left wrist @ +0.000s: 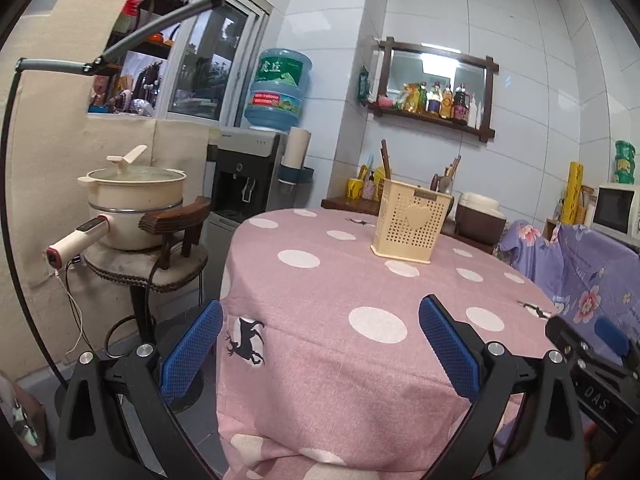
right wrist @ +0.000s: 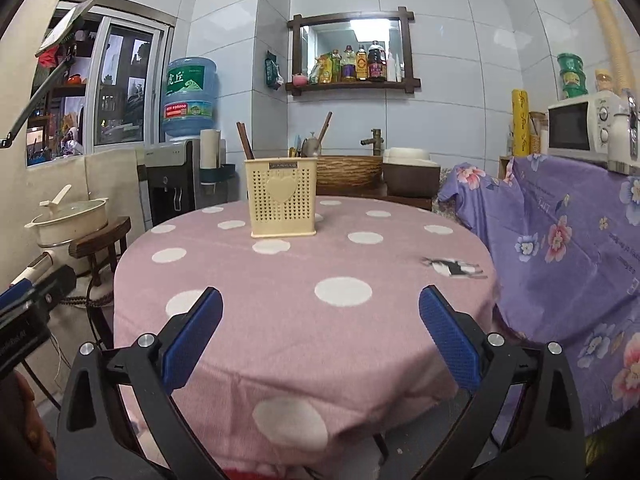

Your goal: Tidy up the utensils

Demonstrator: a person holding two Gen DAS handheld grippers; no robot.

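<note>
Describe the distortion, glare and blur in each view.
Left wrist view: fisheye bends the wall tiles; the wood-framed mirror reflects a bright ceiling light. Right wrist view: same curvature, glare again in the mirror; the printed deer patch on the pink polka-dot tablecloth looks smeared.

Black gripper [right wrist: 320, 312], blue textured pads [right wrist: 192, 336]

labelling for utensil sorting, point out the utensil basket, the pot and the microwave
utensil basket [right wrist: 282, 204]: right wrist view, front wall at the heart.
pot [left wrist: 134, 200]: left wrist view, cream side wall.
microwave [right wrist: 570, 131]: right wrist view, dark door window.
</note>
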